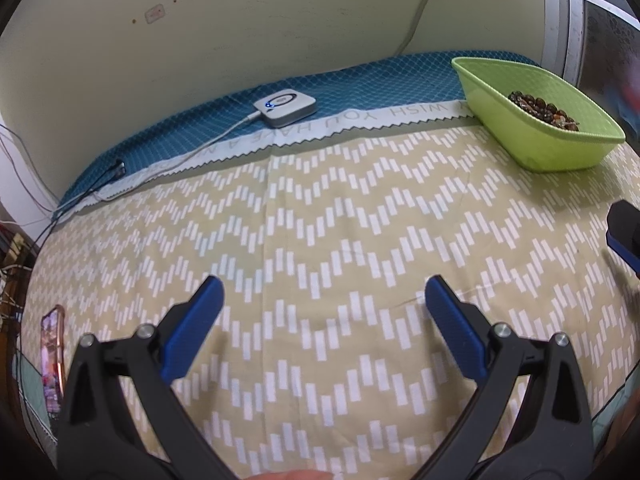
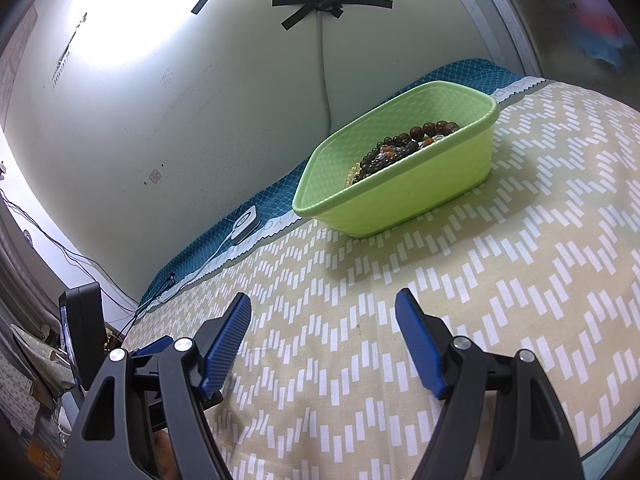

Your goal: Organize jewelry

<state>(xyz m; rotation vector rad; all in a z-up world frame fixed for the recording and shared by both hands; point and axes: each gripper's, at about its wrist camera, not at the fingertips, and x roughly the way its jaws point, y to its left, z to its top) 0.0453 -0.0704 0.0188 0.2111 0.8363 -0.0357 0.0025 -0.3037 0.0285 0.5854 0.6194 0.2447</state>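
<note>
Above patterned cloth (image 1: 320,240): left tool (image 1: 322,294), right tool (image 2: 322,312) tilted down, both released, empty.

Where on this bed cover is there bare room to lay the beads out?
The zigzag cover lies bare from the green basket to both open tongs, left and right. The blue strip is crowded by the white device and cables.
</note>
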